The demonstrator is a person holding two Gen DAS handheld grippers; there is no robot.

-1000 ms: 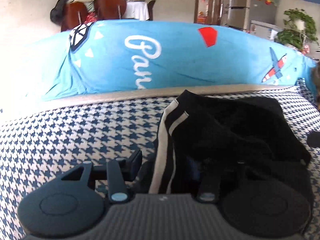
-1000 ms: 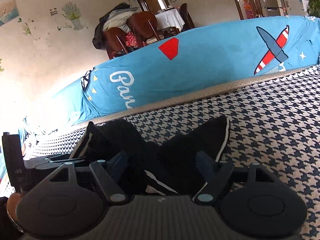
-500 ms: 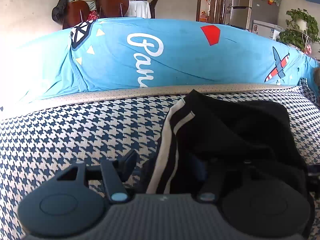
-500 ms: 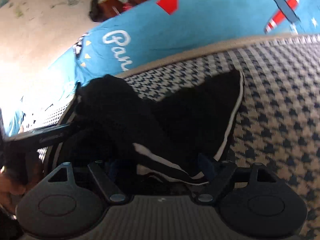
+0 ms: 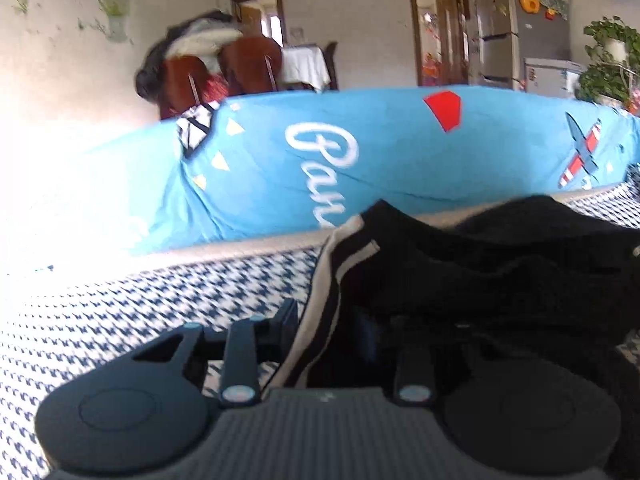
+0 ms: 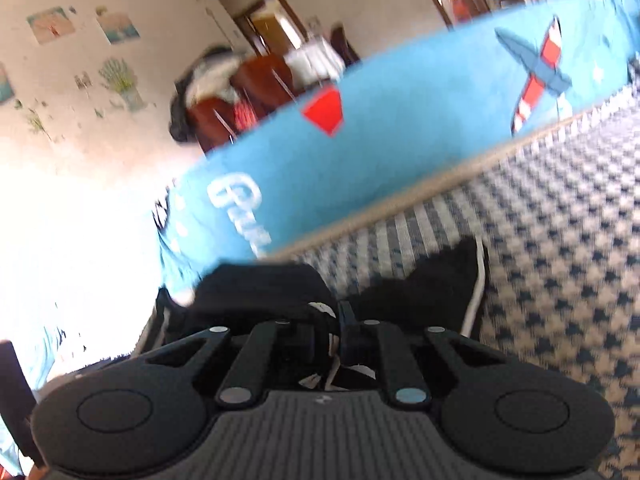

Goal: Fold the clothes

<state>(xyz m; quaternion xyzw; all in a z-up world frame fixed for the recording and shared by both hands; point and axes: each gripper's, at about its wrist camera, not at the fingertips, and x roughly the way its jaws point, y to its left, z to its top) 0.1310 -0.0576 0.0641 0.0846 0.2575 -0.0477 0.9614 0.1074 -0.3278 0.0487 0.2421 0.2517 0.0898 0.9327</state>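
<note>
A black garment with white side stripes lies bunched on the blue-and-white houndstooth cover. My left gripper is open. The striped edge runs between its fingers, and black cloth hides the right finger. In the right wrist view the same black garment is pinched at a fold by my right gripper, which is shut on it. Another part of the cloth, with a white edge, lies flat on the houndstooth cover to the right.
A blue sheet with white lettering, a red shape and an aeroplane print rises as a wall behind the cover. Beyond it stand brown chairs piled with clothes, a fridge and a potted plant.
My right gripper has gone from open to shut on a fold of the black garment, and its view has tilted and blurred. The left gripper stays open and has moved a little.
</note>
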